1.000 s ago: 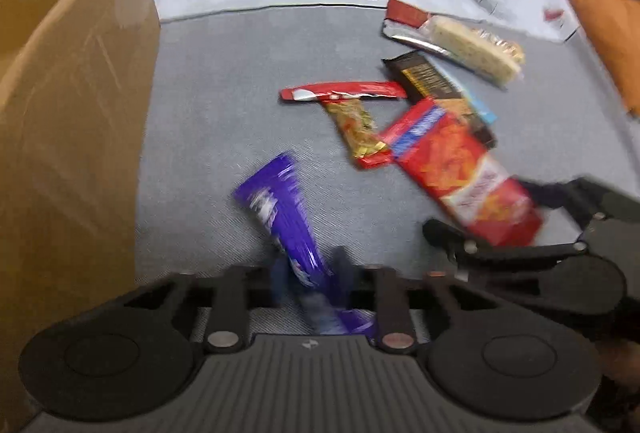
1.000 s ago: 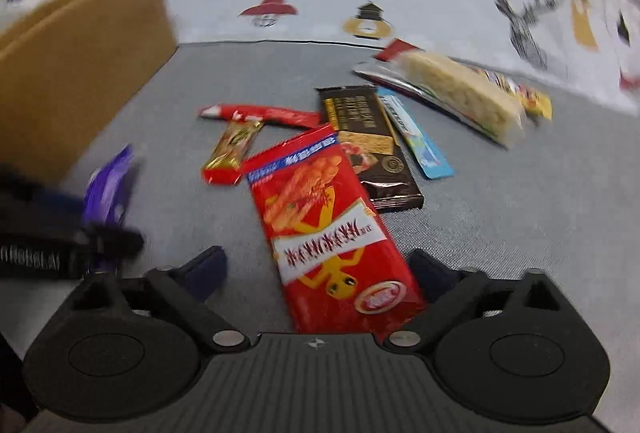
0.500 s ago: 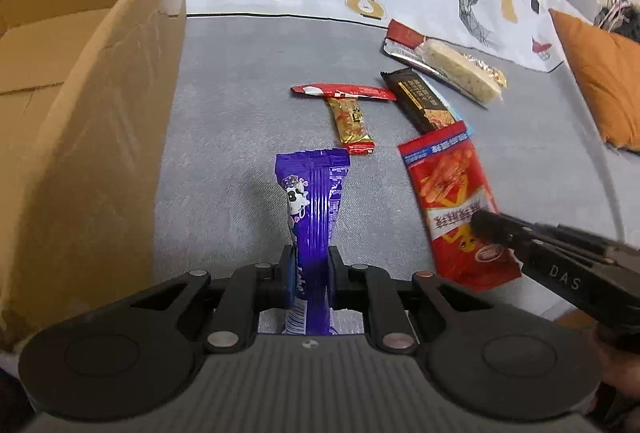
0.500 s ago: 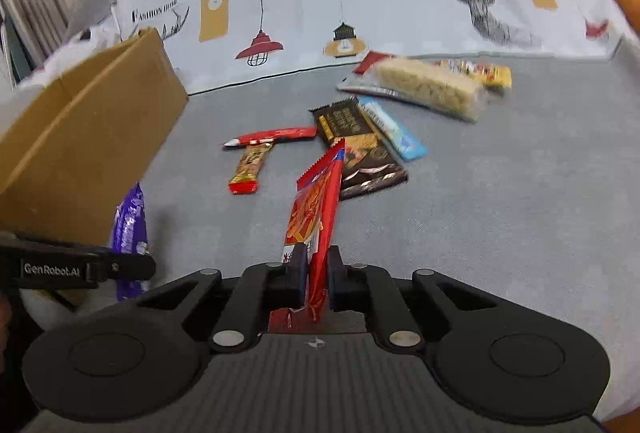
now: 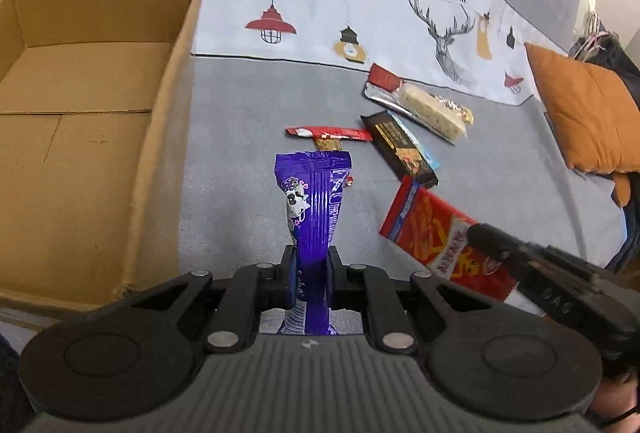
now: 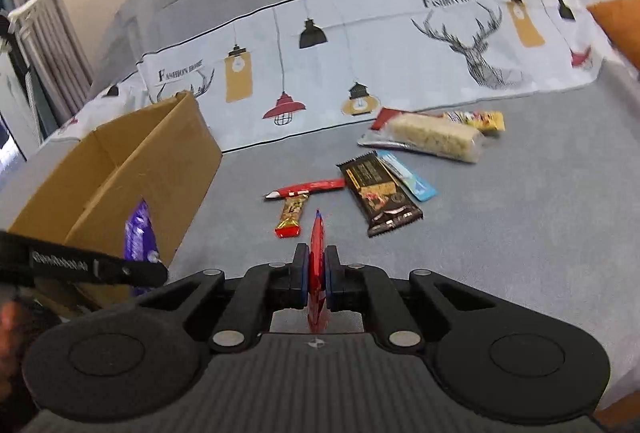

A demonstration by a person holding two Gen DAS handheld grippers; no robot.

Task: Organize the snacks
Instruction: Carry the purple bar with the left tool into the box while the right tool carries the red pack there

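The left gripper [image 5: 311,273] is clamped on a purple snack pack [image 5: 314,201], held upright beside the open cardboard box [image 5: 168,137]. The right gripper [image 6: 316,279] is clenched on a red snack bag [image 6: 317,253], edge-on, above the grey sofa [image 6: 520,233] where other snacks lie.

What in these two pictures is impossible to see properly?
- Gold snack bar, left wrist view: mostly hidden behind the purple wrapper.
- Red snack bag, right wrist view: held edge-on in the right gripper, so its print is unreadable.
- Cardboard box, right wrist view: its floor is hidden by its own wall.
- Blue packet: half under the dark chocolate bar.
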